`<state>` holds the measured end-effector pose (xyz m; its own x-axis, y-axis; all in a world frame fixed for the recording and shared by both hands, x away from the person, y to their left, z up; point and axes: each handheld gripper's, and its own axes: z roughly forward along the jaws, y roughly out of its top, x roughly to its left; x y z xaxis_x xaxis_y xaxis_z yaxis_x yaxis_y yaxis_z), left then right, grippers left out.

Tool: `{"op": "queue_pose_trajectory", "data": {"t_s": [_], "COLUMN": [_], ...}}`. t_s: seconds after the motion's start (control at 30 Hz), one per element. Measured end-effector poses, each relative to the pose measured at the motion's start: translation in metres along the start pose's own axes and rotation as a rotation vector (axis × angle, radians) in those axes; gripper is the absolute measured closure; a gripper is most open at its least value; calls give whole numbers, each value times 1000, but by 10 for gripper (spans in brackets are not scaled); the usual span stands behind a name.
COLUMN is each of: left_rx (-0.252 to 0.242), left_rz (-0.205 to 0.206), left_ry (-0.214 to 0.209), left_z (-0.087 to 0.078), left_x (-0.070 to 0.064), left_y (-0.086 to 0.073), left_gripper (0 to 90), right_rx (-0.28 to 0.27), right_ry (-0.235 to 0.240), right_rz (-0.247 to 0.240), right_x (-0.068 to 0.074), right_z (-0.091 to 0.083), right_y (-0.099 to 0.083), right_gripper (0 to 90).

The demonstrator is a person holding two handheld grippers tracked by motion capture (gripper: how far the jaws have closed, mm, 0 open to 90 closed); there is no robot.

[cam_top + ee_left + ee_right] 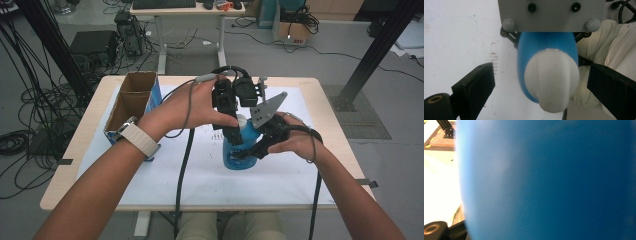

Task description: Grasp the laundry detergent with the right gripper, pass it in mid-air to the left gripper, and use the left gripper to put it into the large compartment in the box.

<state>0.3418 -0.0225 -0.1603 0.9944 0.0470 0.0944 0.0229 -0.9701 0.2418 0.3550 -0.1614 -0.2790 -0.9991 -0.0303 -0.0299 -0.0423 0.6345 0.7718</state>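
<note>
Bottle (240, 152), blue, upright on tabletop (300, 187): we pinch body w/ right gripper (260, 145); left gripper (541, 82) spread, white cap (552, 80) between jaws, directly below.

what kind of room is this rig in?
Most likely a robotics lab or workshop. Loose cables lie across the floor beside a computer tower, black metal frame posts stand around the table, and a desk with a keyboard sits behind.

The blue bottle (531, 50) looks smooth glossy plastic, its white cap (552, 80) matt; the cardboard box (131, 102) is rough.
</note>
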Motion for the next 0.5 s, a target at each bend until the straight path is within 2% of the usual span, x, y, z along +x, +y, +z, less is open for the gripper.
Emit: {"op": "queue_pose_trajectory", "data": {"t_s": [0.23, 0.33, 0.4, 0.43, 0.5], "left_rx": [4, 17, 8, 17, 15], "left_rz": [4, 24, 13, 27, 22], "left_ry": [-1, -3, -2, -4, -2], "left_z": [0, 0, 0, 0, 0], "left_x": [0, 1, 0, 1, 1], "left_y": [1, 2, 2, 2, 1], "left_gripper": [80, 80, 80, 80, 80], "right_rx": [2, -2, 3, 5, 7], "right_ry": [-2, 4, 2, -2, -1], "right_rz": [-2, 3, -1, -1, 0], "right_x": [1, 2, 1, 1, 1], "right_z": [0, 0, 0, 0, -1], "right_y": [0, 0, 0, 0, 0], "right_gripper": [432, 432, 432, 432, 432]}}
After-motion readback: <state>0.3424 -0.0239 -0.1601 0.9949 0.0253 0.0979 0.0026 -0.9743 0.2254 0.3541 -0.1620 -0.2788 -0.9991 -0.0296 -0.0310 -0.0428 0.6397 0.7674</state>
